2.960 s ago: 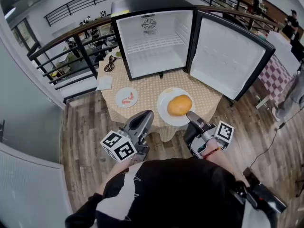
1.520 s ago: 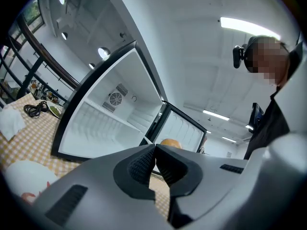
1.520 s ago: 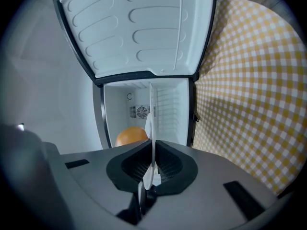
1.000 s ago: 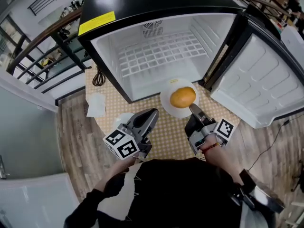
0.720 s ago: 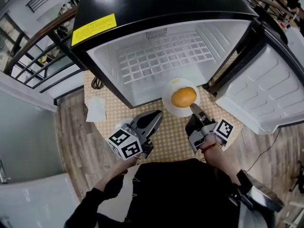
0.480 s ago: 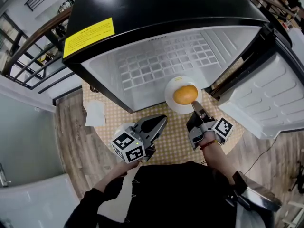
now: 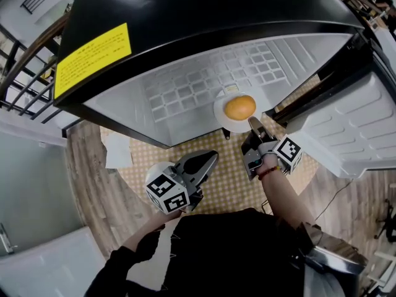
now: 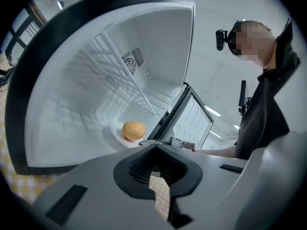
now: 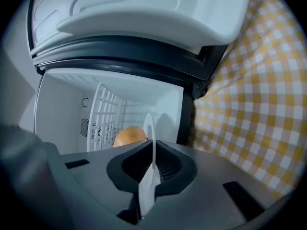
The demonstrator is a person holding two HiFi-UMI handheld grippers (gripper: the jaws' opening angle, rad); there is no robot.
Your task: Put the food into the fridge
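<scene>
An orange bun (image 7: 240, 107) lies on a white plate (image 7: 223, 118). My right gripper (image 7: 252, 124) is shut on the plate's near rim and holds it in the mouth of the open fridge (image 7: 185, 17), over the fridge floor. In the right gripper view the plate's rim (image 9: 148, 128) stands edge-on between the jaws, with the bun (image 9: 127, 136) behind it. My left gripper (image 7: 213, 157) hangs lower left over the checked table (image 7: 226, 181), shut and holding nothing. The left gripper view shows the bun (image 8: 133, 130) inside the white fridge.
The fridge door (image 7: 352, 122) stands open at the right, close to my right gripper. A wire shelf (image 7: 185, 91) spans the fridge's back. A white napkin (image 7: 116, 151) lies at the table's left edge. A small white plate (image 7: 158, 166) is mostly hidden behind my left gripper.
The right gripper has carried the plate and bun forward from the table's front into the fridge's opening. The view has closed in on the fridge. The left gripper stays low over the table.
</scene>
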